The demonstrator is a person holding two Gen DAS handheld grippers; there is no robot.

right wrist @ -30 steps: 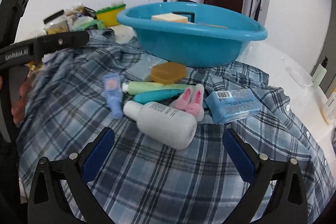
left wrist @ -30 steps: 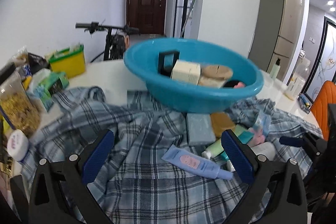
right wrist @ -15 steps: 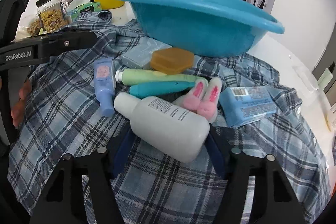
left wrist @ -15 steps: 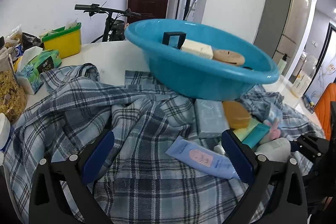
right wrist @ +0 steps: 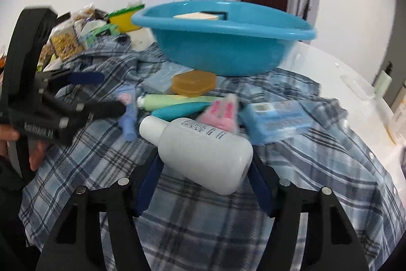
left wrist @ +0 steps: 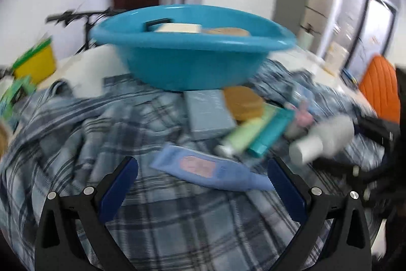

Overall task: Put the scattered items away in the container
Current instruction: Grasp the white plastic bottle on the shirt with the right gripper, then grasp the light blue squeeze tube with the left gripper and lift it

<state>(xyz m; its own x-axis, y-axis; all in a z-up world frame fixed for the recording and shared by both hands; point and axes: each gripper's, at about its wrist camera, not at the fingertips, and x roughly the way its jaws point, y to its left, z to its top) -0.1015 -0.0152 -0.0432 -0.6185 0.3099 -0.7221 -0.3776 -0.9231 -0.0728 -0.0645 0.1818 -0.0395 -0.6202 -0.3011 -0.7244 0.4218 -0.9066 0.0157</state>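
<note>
My right gripper [right wrist: 203, 177] is shut on a white bottle [right wrist: 200, 151] and holds it lifted above the plaid shirt; the bottle also shows in the left wrist view [left wrist: 322, 139]. My left gripper [left wrist: 200, 184] is open, just in front of a light blue tube [left wrist: 208, 166]. A blue basin [left wrist: 192, 50] stands behind, holding a cream box and a tan disc. Before the basin lie a grey-blue box [left wrist: 208, 113], an amber case [right wrist: 194, 83], a green tube [right wrist: 175, 100], a teal tube [right wrist: 182, 109], a pink bunny item [right wrist: 223, 111] and a blue pack [right wrist: 276, 118].
A plaid shirt [right wrist: 208, 227] covers the white round table [right wrist: 337, 67]. Snack jars and a yellow box [right wrist: 124, 19] stand at the far left. A bicycle leans on the wall behind. An orange chair [left wrist: 378, 90] is at the right.
My right gripper closed on the white bottle and raised it off the shirt. My left gripper moved lower and closer to the light blue tube, still open.
</note>
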